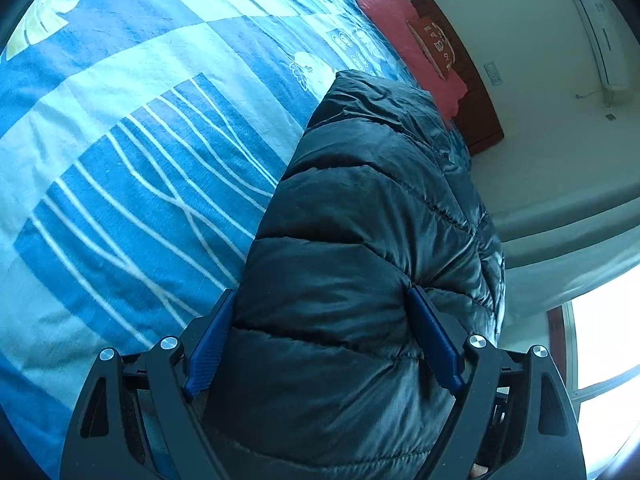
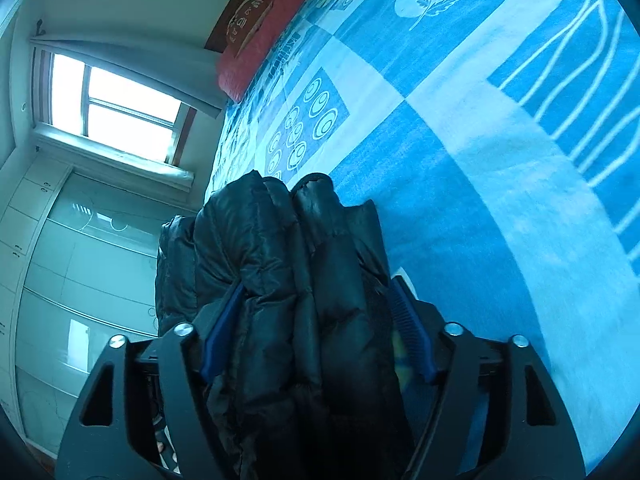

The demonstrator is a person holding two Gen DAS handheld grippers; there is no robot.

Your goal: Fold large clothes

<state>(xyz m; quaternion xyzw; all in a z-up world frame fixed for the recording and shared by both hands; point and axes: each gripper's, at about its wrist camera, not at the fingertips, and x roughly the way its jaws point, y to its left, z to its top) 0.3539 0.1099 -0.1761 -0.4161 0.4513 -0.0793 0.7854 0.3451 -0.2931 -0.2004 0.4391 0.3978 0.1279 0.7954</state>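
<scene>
A dark quilted puffer jacket (image 1: 372,220) lies folded in thick layers on a blue patterned bedspread (image 1: 132,160). My left gripper (image 1: 322,300) is shut on a bulky fold of it, with the blue pads (image 1: 210,344) pressed against both sides. In the right wrist view the jacket (image 2: 280,264) is bunched into several layers, and my right gripper (image 2: 316,292) is shut on that bundle. The bedspread (image 2: 460,160) stretches away to the right.
A pink pillow (image 1: 404,36) and a wooden headboard (image 1: 476,108) stand at the head of the bed. A window (image 2: 116,104) and white wardrobe doors (image 2: 80,280) are beside the bed. An air conditioner (image 1: 600,40) hangs on the wall.
</scene>
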